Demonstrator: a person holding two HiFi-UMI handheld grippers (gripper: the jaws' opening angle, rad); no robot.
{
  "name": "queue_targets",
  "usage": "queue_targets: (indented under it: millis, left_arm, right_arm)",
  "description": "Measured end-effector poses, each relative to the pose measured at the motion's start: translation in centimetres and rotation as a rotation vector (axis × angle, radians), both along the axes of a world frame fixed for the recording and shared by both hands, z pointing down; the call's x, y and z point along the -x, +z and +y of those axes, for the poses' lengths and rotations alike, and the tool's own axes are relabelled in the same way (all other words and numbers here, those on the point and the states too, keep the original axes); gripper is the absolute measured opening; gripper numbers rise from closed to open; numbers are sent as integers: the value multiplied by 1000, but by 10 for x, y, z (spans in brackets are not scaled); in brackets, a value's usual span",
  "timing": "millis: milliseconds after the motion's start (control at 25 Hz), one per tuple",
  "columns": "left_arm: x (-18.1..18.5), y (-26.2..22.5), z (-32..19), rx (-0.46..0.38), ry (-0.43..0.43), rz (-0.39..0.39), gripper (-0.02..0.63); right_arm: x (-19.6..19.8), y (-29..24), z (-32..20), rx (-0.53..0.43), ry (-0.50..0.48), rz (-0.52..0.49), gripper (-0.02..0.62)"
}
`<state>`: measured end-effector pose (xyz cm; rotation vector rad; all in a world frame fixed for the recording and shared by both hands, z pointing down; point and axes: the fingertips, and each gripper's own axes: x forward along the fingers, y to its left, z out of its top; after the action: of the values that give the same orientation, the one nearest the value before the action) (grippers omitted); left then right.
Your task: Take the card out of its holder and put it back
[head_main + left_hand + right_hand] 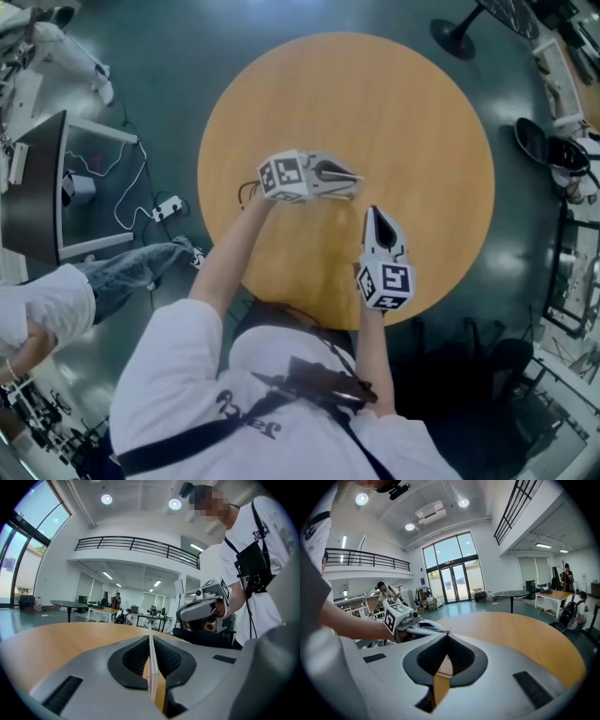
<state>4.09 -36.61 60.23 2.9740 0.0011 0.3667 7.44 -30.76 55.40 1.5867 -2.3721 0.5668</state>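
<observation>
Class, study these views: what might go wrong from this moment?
The left gripper pinches the thin white card over the round wooden table; it may slip out. No holder shows in any view, so putting it back may stall. The shut right gripper is close; they could bump.

Round wooden table, dark monitor, power strip

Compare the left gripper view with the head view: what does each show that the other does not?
Only the left gripper view: a thin white card, seen edge-on, pinched between the closed jaws of the left gripper, and the hall behind. Only the head view: the whole round table and the dark floor around it. Both: the right gripper, the wooden tabletop and the person's white shirt.
</observation>
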Motion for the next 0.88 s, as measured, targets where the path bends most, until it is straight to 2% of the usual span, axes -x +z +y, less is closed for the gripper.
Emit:
queue_targets:
  millis: [600,720,880]
  left_arm:
    - [-5,45,10,29,-25,-47,28]
    - [-4,57,11,36,-29,-79,28]
    - [-6,57,7,78,-53,-74,28]
  right_arm:
    - [-4,6,-4,21,-15,13,17]
    - [-4,9,-3,25,-21,11,17]
    - [-5,11,-2,27,-33,16,17]
